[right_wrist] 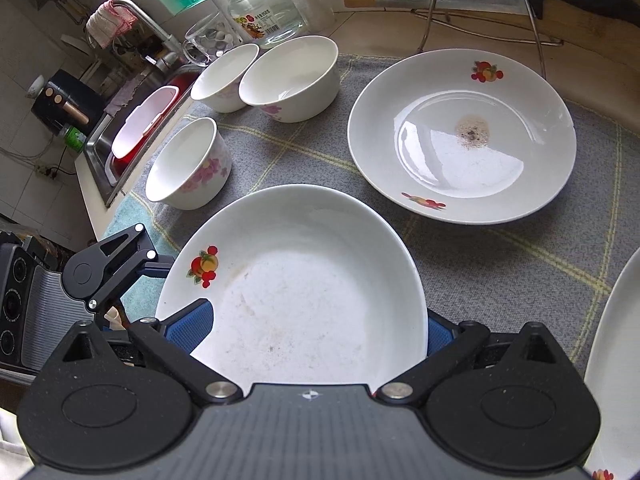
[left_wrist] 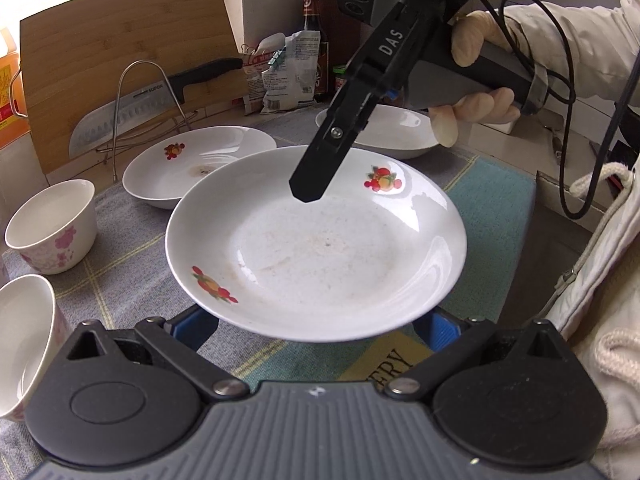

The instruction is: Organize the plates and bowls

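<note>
Both tongs flank one crumb-speckled plate (left_wrist: 316,248); bowls (right_wrist: 188,164) empty

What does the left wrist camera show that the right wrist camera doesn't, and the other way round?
Only the left wrist view: the gloved hand on the right gripper, a sauce bottle and snack packets.

Only the right wrist view: the sink, a glass jar, a third bowl and the left gripper at the lifted plate's edge.

Both: the lifted plate, the stained plate, the knife and the checked cloth.
</note>
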`<control>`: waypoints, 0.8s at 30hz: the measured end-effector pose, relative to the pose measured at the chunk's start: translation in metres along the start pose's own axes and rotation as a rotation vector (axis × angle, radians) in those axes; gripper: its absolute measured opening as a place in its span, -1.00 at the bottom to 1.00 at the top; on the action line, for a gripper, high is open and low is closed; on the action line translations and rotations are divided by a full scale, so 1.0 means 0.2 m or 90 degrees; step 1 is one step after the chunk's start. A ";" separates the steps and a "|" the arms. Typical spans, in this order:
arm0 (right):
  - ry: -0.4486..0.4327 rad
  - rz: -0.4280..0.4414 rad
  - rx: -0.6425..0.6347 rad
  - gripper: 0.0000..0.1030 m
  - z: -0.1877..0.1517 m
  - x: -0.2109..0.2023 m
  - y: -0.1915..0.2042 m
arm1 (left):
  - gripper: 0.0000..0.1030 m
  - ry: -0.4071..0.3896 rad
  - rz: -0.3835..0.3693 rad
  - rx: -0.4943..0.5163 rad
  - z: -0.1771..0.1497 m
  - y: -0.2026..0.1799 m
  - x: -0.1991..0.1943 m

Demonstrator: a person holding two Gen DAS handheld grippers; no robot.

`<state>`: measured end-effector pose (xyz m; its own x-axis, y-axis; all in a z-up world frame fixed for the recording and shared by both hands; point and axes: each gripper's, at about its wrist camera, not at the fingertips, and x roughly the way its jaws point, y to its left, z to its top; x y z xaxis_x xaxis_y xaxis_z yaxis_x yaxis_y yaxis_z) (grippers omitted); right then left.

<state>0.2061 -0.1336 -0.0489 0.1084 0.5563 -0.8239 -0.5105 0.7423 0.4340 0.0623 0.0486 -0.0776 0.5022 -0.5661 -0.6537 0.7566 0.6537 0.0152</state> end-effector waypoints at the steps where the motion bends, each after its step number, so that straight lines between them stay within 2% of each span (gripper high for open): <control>1: -0.003 0.000 0.003 1.00 -0.01 -0.02 -0.01 | 0.98 0.001 -0.001 0.003 0.01 -0.01 0.01; 24: -0.050 -0.020 0.034 1.00 -0.14 -0.31 -0.35 | 0.98 0.003 -0.032 0.052 0.34 -0.16 0.27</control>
<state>0.2105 -0.2308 -0.0377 0.1915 0.5579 -0.8075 -0.4593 0.7780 0.4286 0.0929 -0.0377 -0.0622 0.4606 -0.5948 -0.6588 0.8126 0.5811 0.0435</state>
